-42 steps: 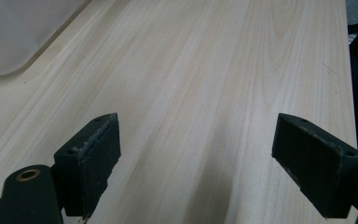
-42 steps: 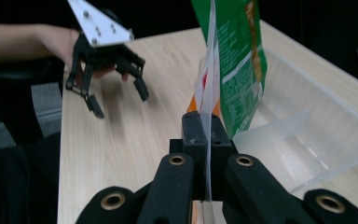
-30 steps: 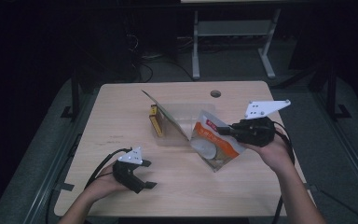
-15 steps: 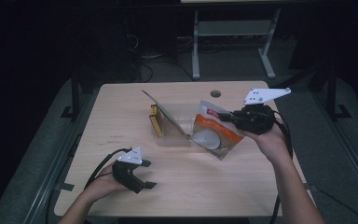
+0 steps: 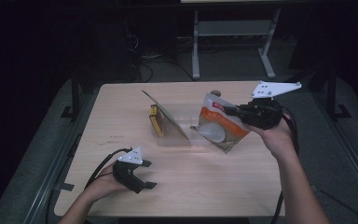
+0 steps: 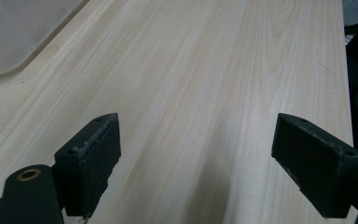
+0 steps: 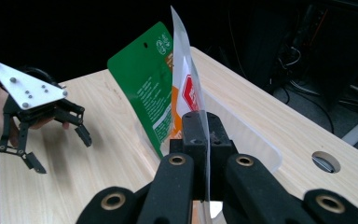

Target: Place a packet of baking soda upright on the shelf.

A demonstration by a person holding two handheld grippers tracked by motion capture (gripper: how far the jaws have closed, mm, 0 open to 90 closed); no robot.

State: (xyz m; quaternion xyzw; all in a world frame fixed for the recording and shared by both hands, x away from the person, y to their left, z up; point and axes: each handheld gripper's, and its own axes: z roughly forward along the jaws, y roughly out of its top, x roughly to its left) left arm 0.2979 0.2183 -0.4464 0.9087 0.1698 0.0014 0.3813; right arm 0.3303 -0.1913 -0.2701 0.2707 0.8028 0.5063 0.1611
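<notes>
Left gripper [image 5: 142, 182] lower left of the high view, resting on the table [image 5: 121, 116], jaws spread wide, gripping nothing. Centre: green card [image 5: 165, 116] standing tilted beside a yellow box [image 5: 155, 120]. Right gripper [image 5: 230, 111] centre right, clamped on an orange-and-white pouch [image 5: 219, 128] held above the table.

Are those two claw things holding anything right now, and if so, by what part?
The right gripper is shut on the top edge of an orange snack bag, lifting it off the table. The left gripper is open and holds nothing.
</notes>
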